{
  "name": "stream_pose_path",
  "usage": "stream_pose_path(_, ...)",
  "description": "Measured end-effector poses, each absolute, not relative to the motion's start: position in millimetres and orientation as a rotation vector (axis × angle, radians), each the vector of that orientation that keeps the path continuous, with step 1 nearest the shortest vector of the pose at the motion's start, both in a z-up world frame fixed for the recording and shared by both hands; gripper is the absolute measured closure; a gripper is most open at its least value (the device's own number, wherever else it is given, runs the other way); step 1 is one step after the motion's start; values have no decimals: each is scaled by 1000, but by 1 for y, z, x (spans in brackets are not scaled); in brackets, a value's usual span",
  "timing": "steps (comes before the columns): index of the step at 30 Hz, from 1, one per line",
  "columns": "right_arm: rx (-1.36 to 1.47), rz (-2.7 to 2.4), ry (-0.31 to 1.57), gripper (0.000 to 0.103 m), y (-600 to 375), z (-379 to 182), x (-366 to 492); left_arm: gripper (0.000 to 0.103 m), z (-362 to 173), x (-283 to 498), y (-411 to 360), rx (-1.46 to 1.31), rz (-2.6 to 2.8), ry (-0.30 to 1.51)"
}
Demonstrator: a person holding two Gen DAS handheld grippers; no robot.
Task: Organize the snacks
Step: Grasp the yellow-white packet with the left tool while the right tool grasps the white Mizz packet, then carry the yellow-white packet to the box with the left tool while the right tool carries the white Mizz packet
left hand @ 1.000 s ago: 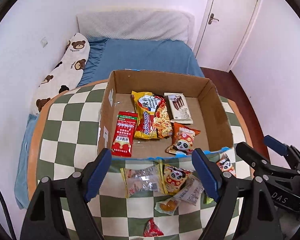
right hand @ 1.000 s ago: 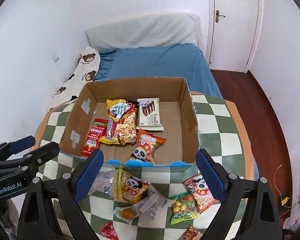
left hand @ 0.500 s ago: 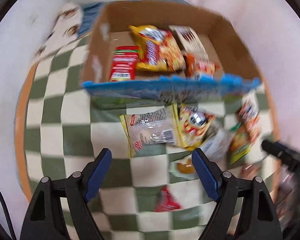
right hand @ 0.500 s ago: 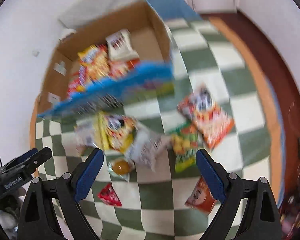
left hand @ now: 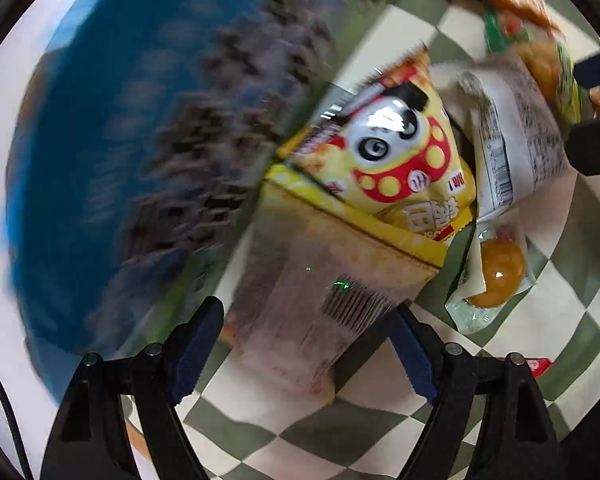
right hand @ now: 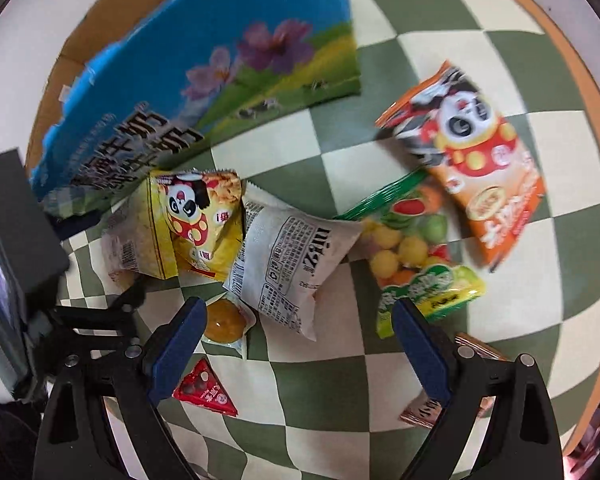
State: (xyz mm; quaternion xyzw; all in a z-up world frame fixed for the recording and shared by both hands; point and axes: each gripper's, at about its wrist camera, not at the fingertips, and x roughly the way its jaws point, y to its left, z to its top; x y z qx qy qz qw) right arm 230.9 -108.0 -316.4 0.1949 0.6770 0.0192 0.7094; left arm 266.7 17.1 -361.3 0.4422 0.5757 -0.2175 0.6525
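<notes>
Both grippers are spread wide: the left gripper (left hand: pixel 304 344) at a clear packet (left hand: pixel 300 320), the right gripper (right hand: pixel 296 340) at a white pack (right hand: pixel 292 256), lower centre.

The box (right hand: pixel 204 80) walls off eleven o'clock. Packets crowd the checkered table (right hand: pixel 480 32) from nine to two: yellow panda bag (right hand: pixel 198 216), white packet (right hand: pixel 292 256), fruit candy bag (right hand: pixel 416 260), orange panda bag (right hand: pixel 476 164). Bare cloth lies open at six o'clock and beyond one o'clock.
</notes>
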Motion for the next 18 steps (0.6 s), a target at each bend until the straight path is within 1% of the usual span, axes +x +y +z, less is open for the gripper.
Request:
stream_pose_path(1, 438, 45, 1506, 8, -106, -319, 233, 37, -363, 268, 16, 994, -487, 1309)
stream_pose_path(4, 460, 39, 1504, 8, -104, -326, 238, 41, -361, 274, 21, 854, -453, 1350)
stream_pose_path(7, 498, 45, 1496, 13, -101, -332, 245, 46, -355, 275, 40, 612, -380, 1441)
stream_pose_path(10, 482, 31, 1511, 20, -92, -341, 253, 46, -360, 270, 77, 265, -224, 1611)
stream_pose_path(12, 468, 33, 1527, 31, -86, -350, 256, 46, -368, 263, 102, 56, -149, 1684)
stream_pose_path(14, 434, 42, 1546, 40, -82, -358, 256, 46, -373, 256, 122, -101, -90, 1709)
stream_pose_path(16, 383, 66, 1554, 43, -79, -363, 255, 46, -381, 246, 142, -268, -48, 1732)
stream_pose_path(18, 305, 102, 1571, 46, -74, -362, 252, 46, -384, 242, 148, -318, -66, 1736)
